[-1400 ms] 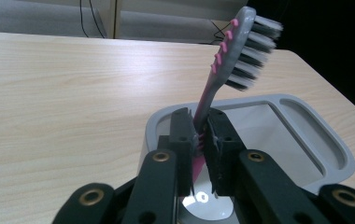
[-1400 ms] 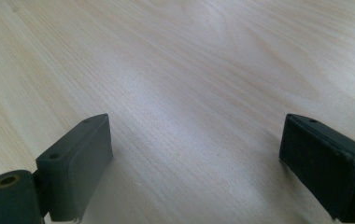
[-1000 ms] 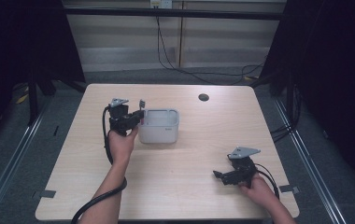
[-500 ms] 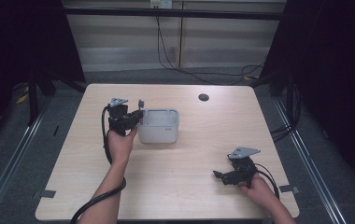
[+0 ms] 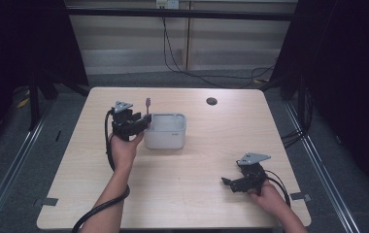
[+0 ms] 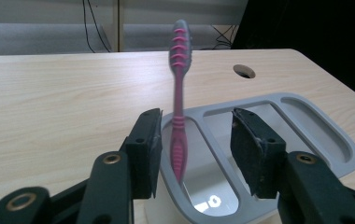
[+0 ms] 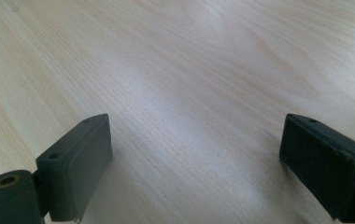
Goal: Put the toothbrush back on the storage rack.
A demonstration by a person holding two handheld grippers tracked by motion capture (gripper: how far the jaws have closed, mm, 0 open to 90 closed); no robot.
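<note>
Beside the grey plastic holder [image 5: 165, 131], the left gripper [image 6: 196, 140] has just been opening; its jaws stand half apart around a pink plastic toothbrush [image 6: 179, 100], upright in the holder's slot, pads not pressing it. Near the table's front edge, the right gripper [image 7: 194, 163] gapes wide over bare wood.

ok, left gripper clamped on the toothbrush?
No: in the left gripper view the left gripper has just been opening, and the pink toothbrush stands between its pads unpressed, in the holder.

Pink plastic toothbrush [image 6: 179, 102] with a grey head crossed by pink ribs, standing between the black jaws of the left gripper [image 6: 196, 144]; below them, a pale grey plastic holder [image 6: 306, 126] with a white base. Light, fine-grained wooden table [image 7: 175, 70] between the black jaws of the right gripper [image 7: 194, 163].
</note>
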